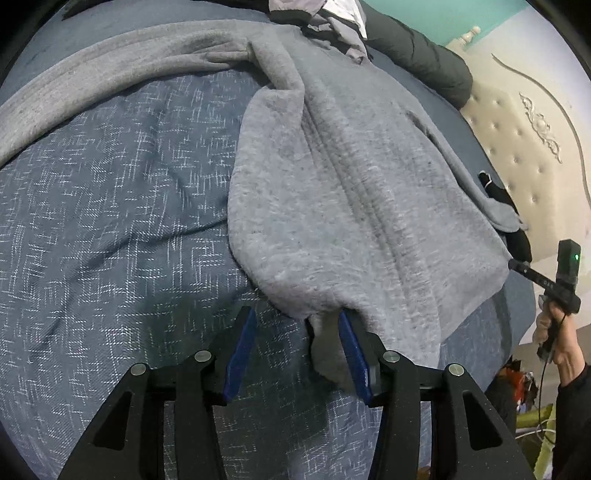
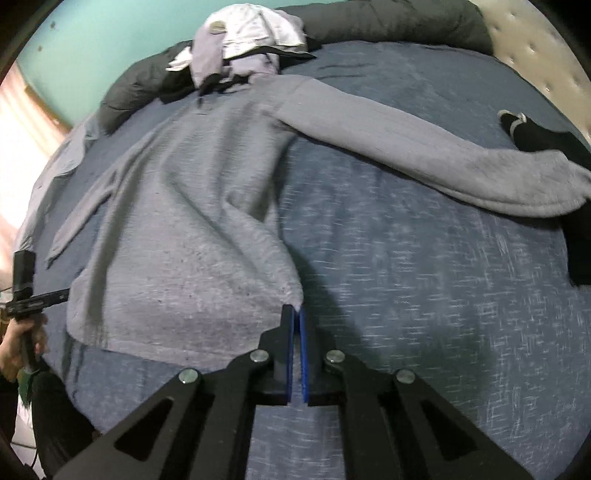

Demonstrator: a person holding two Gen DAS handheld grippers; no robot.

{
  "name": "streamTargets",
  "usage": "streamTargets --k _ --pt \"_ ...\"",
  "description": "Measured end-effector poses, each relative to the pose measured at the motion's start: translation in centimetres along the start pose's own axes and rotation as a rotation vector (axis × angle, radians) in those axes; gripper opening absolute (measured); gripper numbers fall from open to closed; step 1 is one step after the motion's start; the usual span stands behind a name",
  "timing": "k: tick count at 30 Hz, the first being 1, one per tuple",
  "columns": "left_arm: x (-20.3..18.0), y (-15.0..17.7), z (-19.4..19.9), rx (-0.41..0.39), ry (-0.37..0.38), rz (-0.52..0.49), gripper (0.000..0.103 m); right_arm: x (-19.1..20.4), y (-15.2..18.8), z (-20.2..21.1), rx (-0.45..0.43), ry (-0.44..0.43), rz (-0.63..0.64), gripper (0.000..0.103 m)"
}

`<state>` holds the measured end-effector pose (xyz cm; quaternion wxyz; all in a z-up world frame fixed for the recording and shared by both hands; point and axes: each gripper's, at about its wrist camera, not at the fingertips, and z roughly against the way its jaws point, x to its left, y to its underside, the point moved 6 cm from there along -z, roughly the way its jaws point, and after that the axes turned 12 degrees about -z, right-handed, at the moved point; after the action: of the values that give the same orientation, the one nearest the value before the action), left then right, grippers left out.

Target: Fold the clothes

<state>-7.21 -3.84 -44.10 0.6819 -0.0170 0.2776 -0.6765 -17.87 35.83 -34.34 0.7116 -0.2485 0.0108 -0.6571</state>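
A grey fleece sweater (image 1: 351, 192) lies spread on the blue bedspread (image 1: 110, 221), sleeves stretched out to both sides. My left gripper (image 1: 297, 317) is open at the sweater's bottom hem, and a bit of hem hangs against its right blue pad (image 1: 354, 354). In the right wrist view the same sweater (image 2: 177, 229) lies ahead and to the left. My right gripper (image 2: 296, 310) is shut on the sweater's other bottom corner, lifting it slightly. One sleeve (image 2: 424, 151) runs to the right. Each gripper shows at the edge of the other's view.
A pile of light clothes (image 2: 243, 40) and a dark puffer jacket (image 2: 388, 26) lie at the far side of the bed. A black garment (image 2: 543, 140) lies by the sleeve end. A cream tufted headboard (image 1: 517, 147) borders the bed.
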Motion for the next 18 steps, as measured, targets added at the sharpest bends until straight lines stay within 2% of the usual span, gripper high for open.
streamTargets --k 2,10,12,13,14,16,17,18 --pt "0.2 0.1 -0.2 0.000 0.004 0.015 0.053 -0.4 0.0 -0.3 0.000 0.003 -0.008 0.002" --pt "0.6 -0.7 -1.2 -0.042 0.026 0.060 0.054 0.1 0.2 -0.6 0.024 -0.104 -0.026 0.006" --pt "0.7 -0.9 -1.6 -0.046 0.026 0.067 0.053 0.2 0.4 -0.9 0.032 -0.091 -0.010 0.020" --pt "0.7 -1.1 -1.8 -0.049 0.023 0.070 0.053 0.2 0.4 -1.1 0.035 -0.077 -0.001 0.040" --pt "0.7 -1.2 -1.8 -0.053 0.020 0.069 0.053 0.2 0.5 -1.4 0.040 -0.076 0.000 0.050" --pt "0.5 -1.4 -1.9 -0.062 0.013 0.063 0.053 0.2 0.7 -1.8 0.051 -0.088 -0.007 0.050" --pt "0.4 -1.5 -1.9 -0.066 0.009 0.060 0.049 0.2 0.8 -2.0 0.054 -0.092 -0.006 0.050" --pt "0.3 -1.7 -1.9 -0.070 0.010 0.055 0.037 0.3 1.0 -2.2 0.057 -0.095 -0.002 0.050"
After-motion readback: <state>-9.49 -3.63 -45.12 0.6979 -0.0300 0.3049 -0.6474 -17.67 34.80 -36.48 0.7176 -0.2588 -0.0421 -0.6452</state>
